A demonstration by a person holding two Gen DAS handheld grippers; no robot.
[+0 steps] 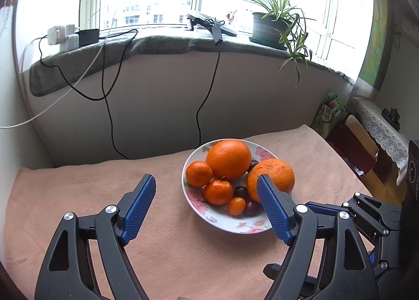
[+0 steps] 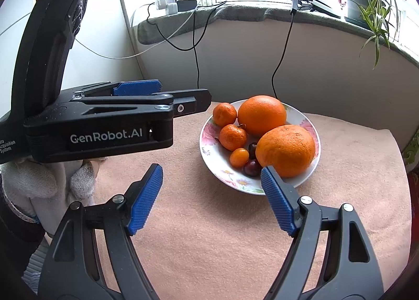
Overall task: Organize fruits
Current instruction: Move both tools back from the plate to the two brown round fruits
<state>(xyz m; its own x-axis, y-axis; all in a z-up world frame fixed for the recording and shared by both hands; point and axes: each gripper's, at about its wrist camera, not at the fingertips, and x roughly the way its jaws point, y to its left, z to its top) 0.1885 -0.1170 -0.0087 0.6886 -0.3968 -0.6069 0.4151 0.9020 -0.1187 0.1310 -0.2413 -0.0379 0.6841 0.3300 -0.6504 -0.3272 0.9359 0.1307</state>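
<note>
A white flowered plate (image 1: pixel 222 224) (image 2: pixel 217 166) on the pink cloth holds two big oranges (image 1: pixel 228 158) (image 2: pixel 262 115), the nearer one (image 1: pixel 275 174) (image 2: pixel 286 150) at the plate's right rim. Two mandarins (image 1: pixel 199 173) (image 2: pixel 233 137), a small kumquat (image 1: pixel 236 206) (image 2: pixel 239 157) and dark cherries (image 1: pixel 240 191) (image 2: pixel 252 167) lie beside them. My left gripper (image 1: pixel 207 182) stands open in front of the plate, nothing between its blue pads. My right gripper (image 2: pixel 212 171) is open too, empty, near the plate's front edge. The left gripper's body (image 2: pixel 104 121) shows side-on at the right wrist view's left.
A gloved hand (image 2: pixel 39 184) holds the left gripper. Behind the table runs a grey-covered windowsill (image 1: pixel 157 43) with chargers, hanging black cables (image 1: pixel 207 95) and a potted plant (image 1: pixel 277 25). Boxes and a lace-covered shelf (image 1: pixel 377 124) stand at the right.
</note>
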